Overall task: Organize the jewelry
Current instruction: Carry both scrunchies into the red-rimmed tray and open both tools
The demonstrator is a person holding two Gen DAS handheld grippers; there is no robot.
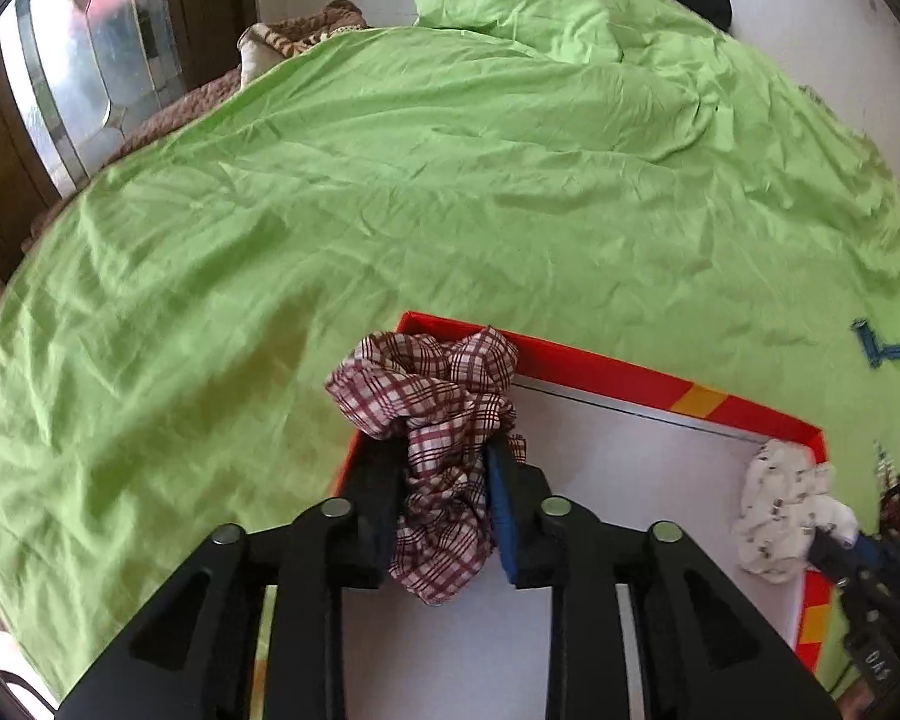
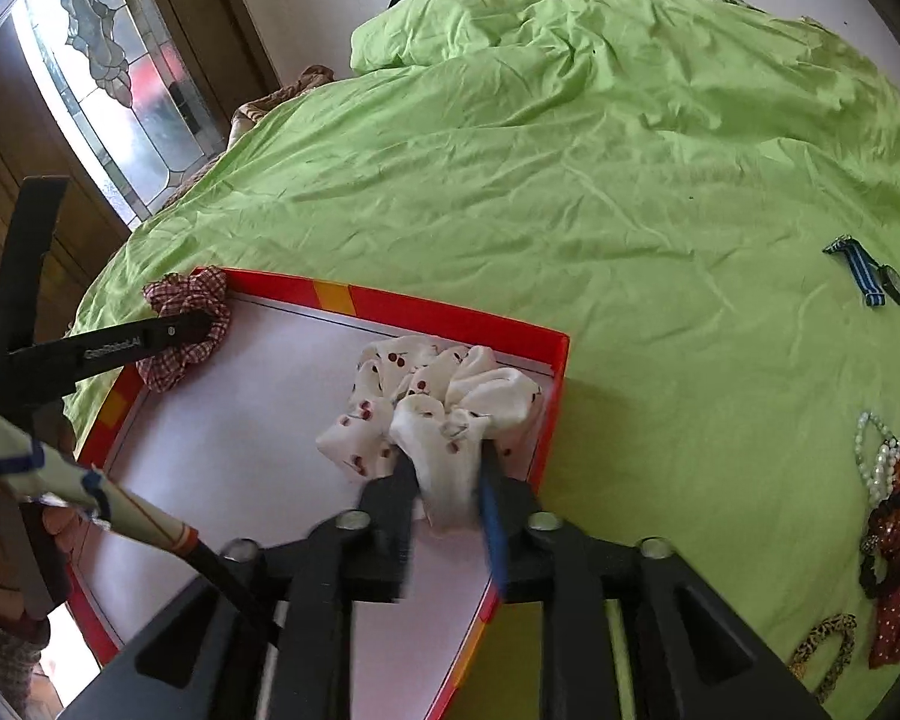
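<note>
**Two scrunchies over the red tray, both claws easing off**

Nearest me, L gripper (image 1: pixel 444 516) has the plaid scrunchie (image 1: pixel 432 414) between its fingers, fabric bunched & draped over the tray's far-left corner, half in, half spilling onto the rim. Jaws stand partly apart; whether the pads press the cloth I can't tell for sure. It looks loosely held at best.

R gripper (image 2: pixel 450 492) sits at the tray's right wall w/ the white cherry-print scrunchie (image 2: pixel 426 408) between its fingers, jaws likewise part open, cloth resting on the white floor of the red tray (image 2: pixel 390 300). My read: both are at the drop-off step.

Key relation: each scrunchie lies straight ahead of its own claw, along the finger line, so pulling back & up should clear it; the plaid one may slide off the rim.

Farther out on the green bedsheet (image 2: pixel 570 180), right of the tray: a pearl bracelet (image 2: pixel 882 456), more scrunchies (image 2: pixel 894 546) and a striped-strap watch (image 2: pixel 876 279). R hand is nearer those.
</note>
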